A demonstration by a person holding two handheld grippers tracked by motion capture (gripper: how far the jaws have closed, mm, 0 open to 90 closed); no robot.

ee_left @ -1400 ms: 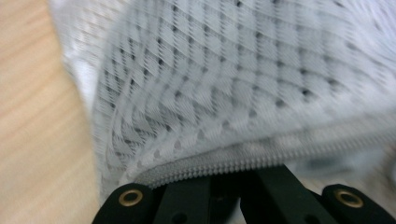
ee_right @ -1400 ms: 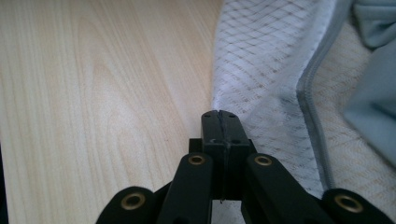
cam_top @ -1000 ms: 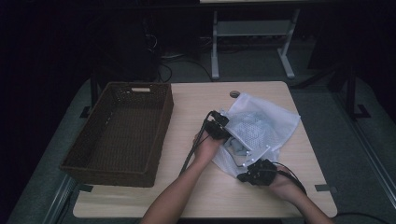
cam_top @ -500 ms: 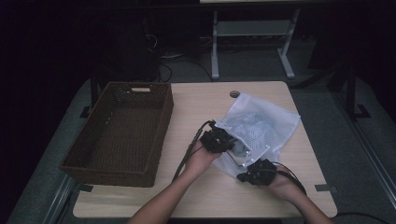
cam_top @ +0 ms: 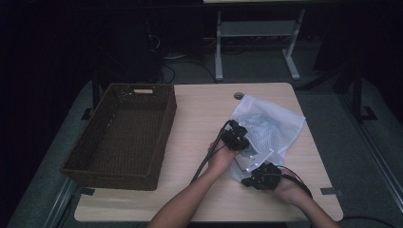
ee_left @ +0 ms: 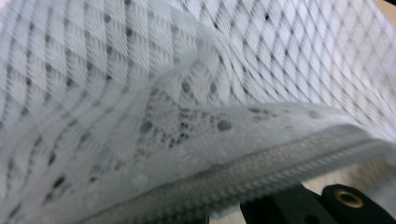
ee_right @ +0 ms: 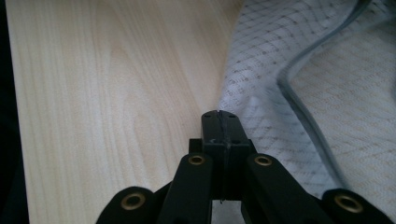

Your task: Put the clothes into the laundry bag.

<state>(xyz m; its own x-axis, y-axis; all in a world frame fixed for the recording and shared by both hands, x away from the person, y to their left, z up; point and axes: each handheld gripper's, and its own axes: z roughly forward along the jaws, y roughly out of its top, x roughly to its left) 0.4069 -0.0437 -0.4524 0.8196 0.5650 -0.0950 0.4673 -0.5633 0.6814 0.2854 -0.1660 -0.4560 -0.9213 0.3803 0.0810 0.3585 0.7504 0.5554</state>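
Note:
A white mesh bag (cam_top: 278, 124) lies crumpled on the right half of the wooden table (cam_top: 202, 111). My left gripper (cam_top: 236, 138) rests on the bag's near left part. In the left gripper view the mesh (ee_left: 187, 84) and its grey zipper hem (ee_left: 261, 172) drape right over the jaws and hide their tips; they look shut on the hem. My right gripper (cam_top: 263, 176) sits at the bag's near edge. Its jaws (ee_right: 219, 116) are pressed together, with the fabric's edge (ee_right: 289, 88) running into their tips.
A dark brown wicker basket (cam_top: 114, 176) with nothing in it takes up the table's left side. A small round grommet (cam_top: 238, 95) sits near the far edge. Bare wood lies between basket and bag. A metal frame (cam_top: 218, 42) stands on the floor beyond the table.
My left gripper has moved toward the near edge and a little right across the bag, closer to the right gripper. The right gripper has stayed put.

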